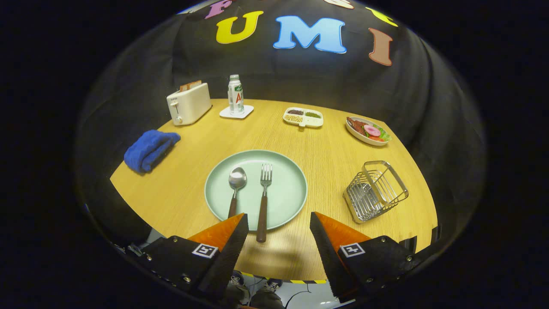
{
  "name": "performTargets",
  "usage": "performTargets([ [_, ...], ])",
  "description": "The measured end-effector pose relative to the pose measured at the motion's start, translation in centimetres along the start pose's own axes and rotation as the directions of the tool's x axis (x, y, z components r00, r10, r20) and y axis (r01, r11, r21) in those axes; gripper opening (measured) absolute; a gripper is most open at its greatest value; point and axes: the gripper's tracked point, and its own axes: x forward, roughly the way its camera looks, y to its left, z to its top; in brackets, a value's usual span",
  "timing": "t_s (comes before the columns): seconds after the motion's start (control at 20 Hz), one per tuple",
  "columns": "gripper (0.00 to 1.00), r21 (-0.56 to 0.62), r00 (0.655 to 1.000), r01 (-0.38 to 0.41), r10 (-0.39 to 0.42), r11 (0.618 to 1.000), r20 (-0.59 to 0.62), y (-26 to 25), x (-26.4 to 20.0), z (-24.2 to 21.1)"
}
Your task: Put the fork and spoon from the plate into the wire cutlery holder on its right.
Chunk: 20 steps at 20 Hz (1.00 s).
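Spread wide and holding nothing, the gripper (279, 221) hangs just short of the near rim of the plate (291, 171), so the step in hand looks like the approach for the first pick, with neither utensil lifted yet. Largest is the wooden table (193, 193), its near edge running close under the fingers and its far edge meeting the booth wall. On it the plate sits at twelve o'clock from the fingers, well inside the table's edges. At two o'clock, apart from the plate, stands the wire cutlery holder (375, 191), tilted in this view with its open top facing up and toward the fingers, near the table's right edge. At ten o'clock lies a blue cloth (150, 150), well clear of the plate. The fork (263, 201) lies lengthwise on the plate, its handle overhanging the near rim and reaching between the fingertips; the spoon (235, 189) lies beside it to the left, its handle end just by the left fingertip. I judge the next move calls for easing forward and down to close on the fork's handle, without nudging the spoon. Bare wood between plate and holder leaves open room for the carry.
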Motion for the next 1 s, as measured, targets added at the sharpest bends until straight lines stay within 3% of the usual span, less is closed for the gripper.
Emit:
performTargets([
  [0.2, 0.84, -0.052, 0.998, -0.018, 0.014, 0.998, -0.059, 0.3, 1.8, -1.6],
  [0.3, 0.68, -0.055, 0.995, -0.040, 0.035, 0.998, -0.089, 0.8, 2.8, -2.3],
  [0.45, 0.65, -0.080, 0.993, -0.052, 0.044, 0.995, -0.106, 0.7, 3.6, -2.6],
  [0.55, 0.24, -0.077, 0.987, -0.087, 0.075, 0.993, -0.139, 1.2, 3.8, -3.2],
  [0.7, 0.12, -0.080, 0.987, -0.081, 0.069, 0.993, -0.148, 0.5, 3.7, -2.9],
  [0.8, 0.12, -0.075, 0.987, -0.066, 0.054, 0.995, -0.153, -0.1, 3.8, -2.7],
  [0.85, 0.04, -0.081, 0.985, -0.067, 0.053, 0.994, -0.165, -0.3, 3.8, -2.7],
  [1.0, 0.04, -0.094, 0.979, -0.107, 0.088, 0.990, -0.185, -0.5, 2.8, -1.6],
])
